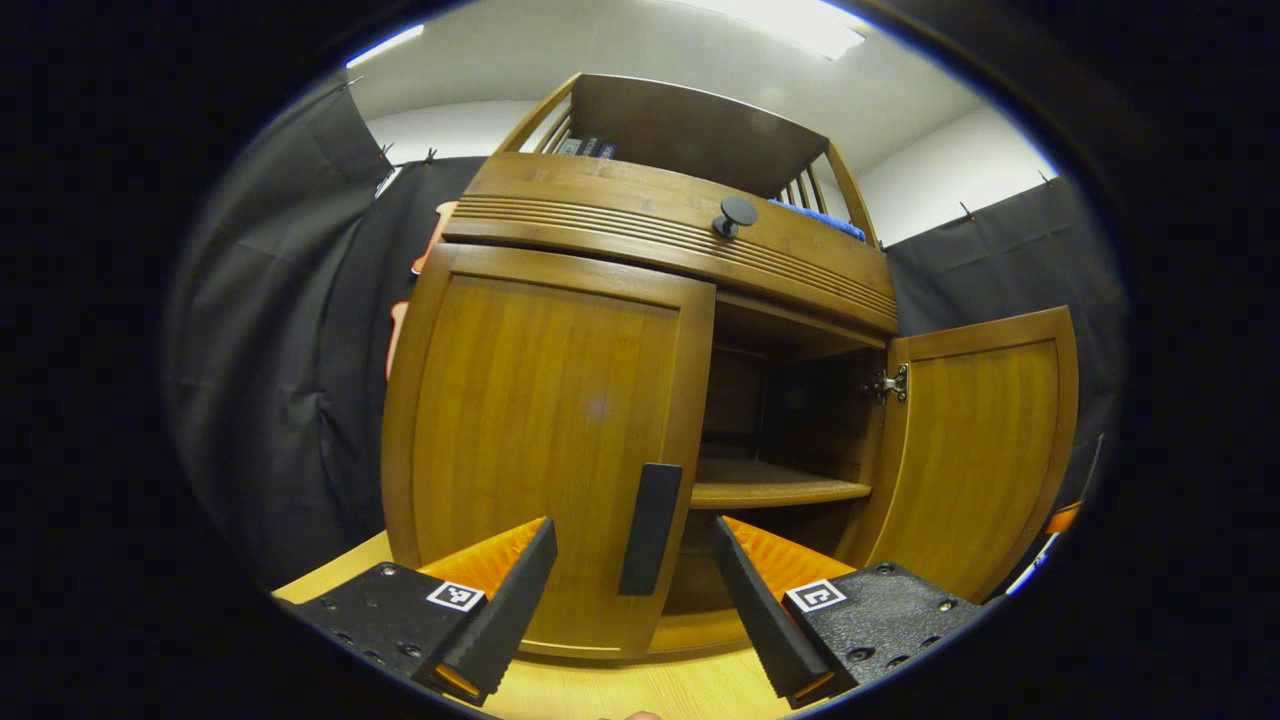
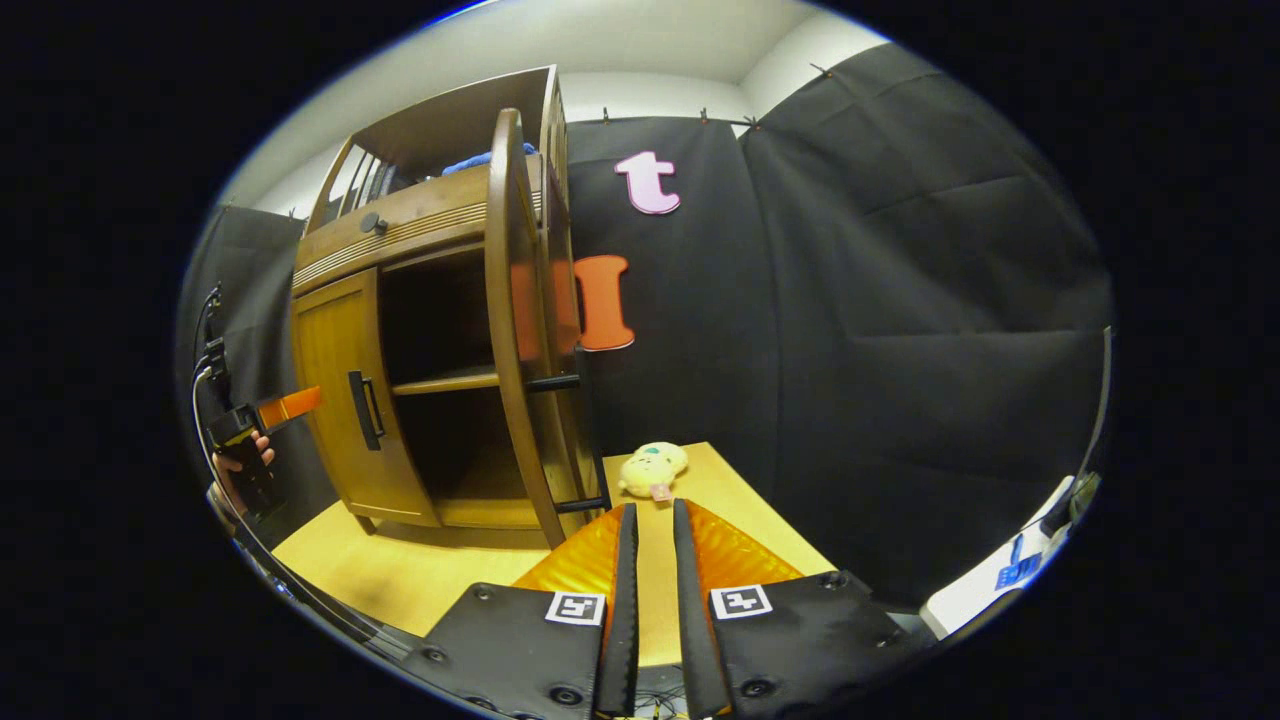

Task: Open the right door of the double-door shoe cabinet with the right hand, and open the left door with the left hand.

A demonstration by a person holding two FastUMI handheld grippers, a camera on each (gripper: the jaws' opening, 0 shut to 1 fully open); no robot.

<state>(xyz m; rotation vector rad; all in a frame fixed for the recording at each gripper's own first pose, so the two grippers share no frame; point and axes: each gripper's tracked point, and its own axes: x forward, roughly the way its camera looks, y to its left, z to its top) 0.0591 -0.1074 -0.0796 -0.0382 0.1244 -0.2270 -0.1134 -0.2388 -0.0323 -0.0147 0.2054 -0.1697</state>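
The wooden shoe cabinet [image 1: 660,235] stands on a light table. Its left door [image 1: 540,420] is closed, and a dark vertical handle [image 1: 650,527] sits at its inner edge. My left gripper [image 1: 635,535] is open just in front of that handle, with a finger on either side and neither touching. The right door [image 1: 985,440] is swung wide open, showing a shelf [image 1: 770,488]. In the right gripper view the open right door [image 2: 510,330] stands edge-on ahead. My right gripper [image 2: 653,510] is shut on nothing, drawn back from it. The left gripper [image 2: 308,399] hovers near the left door's handle [image 2: 362,410].
A small yellow plush toy [image 2: 650,468] lies on the table [image 2: 400,570] to the right of the open door, near the black cloth wall. A round knob [image 1: 737,213] sits on the drawer front above the doors. A hand [image 2: 240,465] holds the left gripper.
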